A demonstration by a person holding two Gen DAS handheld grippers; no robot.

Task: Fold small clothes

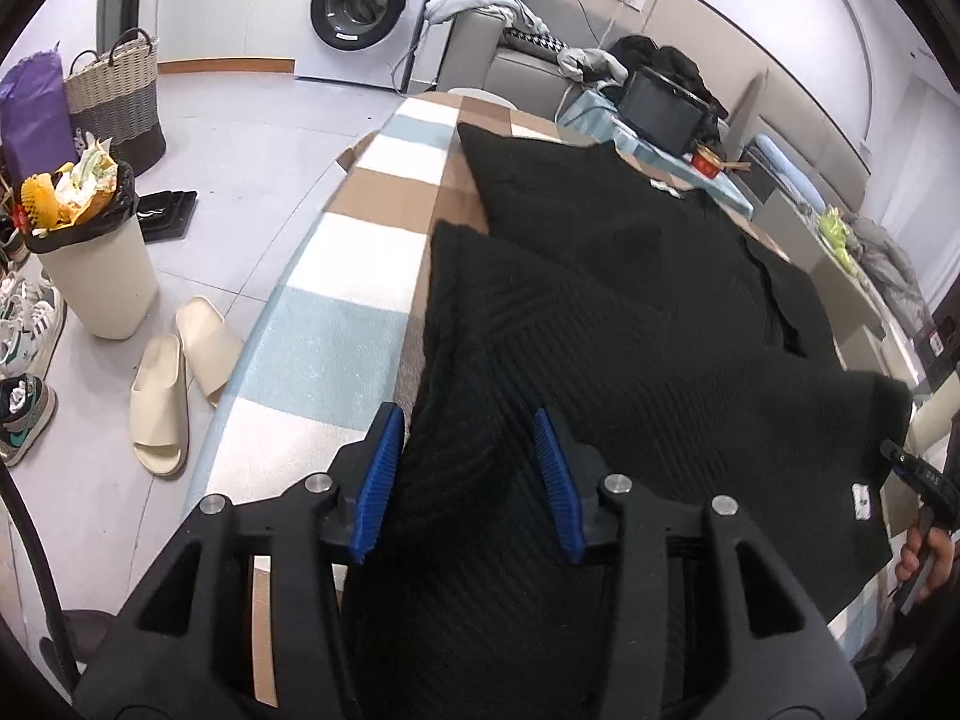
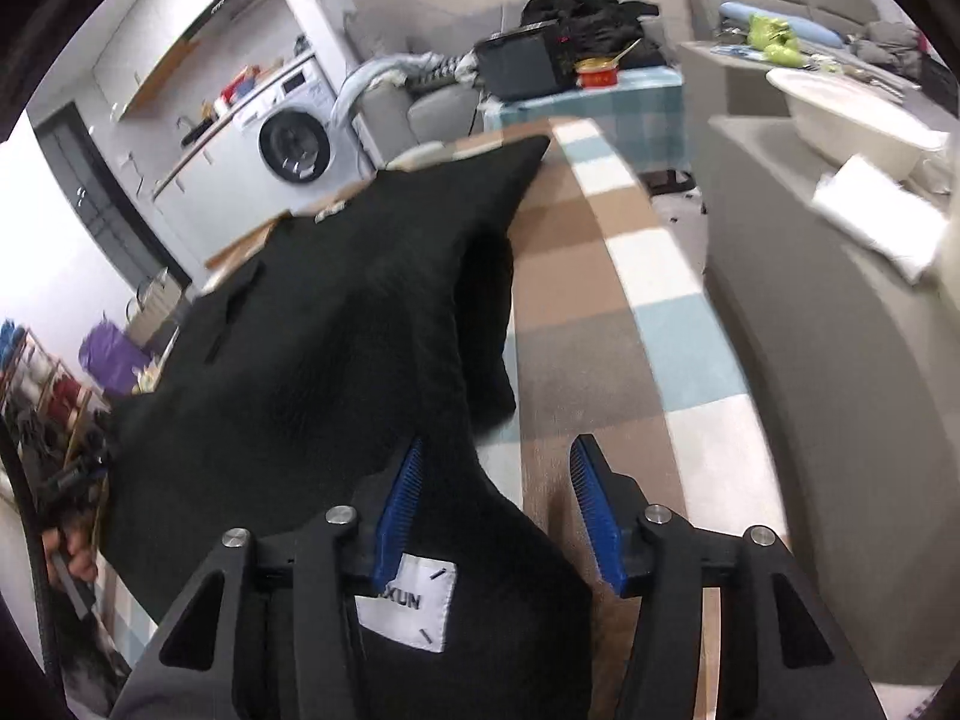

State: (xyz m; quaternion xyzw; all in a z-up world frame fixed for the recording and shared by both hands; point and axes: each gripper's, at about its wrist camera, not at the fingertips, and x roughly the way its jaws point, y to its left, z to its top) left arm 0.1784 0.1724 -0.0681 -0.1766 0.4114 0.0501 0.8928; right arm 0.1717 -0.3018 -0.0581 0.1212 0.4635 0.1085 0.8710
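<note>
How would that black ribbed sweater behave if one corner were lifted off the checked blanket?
Probably floppy: the black sweater already drapes in soft folds over the checked blanket. Its thick ribbed knit suggests some weight, so it would likely sag. The fuzzy blanket probably grips it, so pushing it would bunch it rather than slide it.

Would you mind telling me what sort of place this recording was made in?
Probably a lived-in home: a washing machine, a grey sofa heaped with clothes, and slippers on the tiled floor.

Both grippers look the same. The left gripper and the right gripper each have two bright blue fingers with tiny ridges. Behind the blue fingers sit black plastic arms with triangle holes and round silver screws.
</note>
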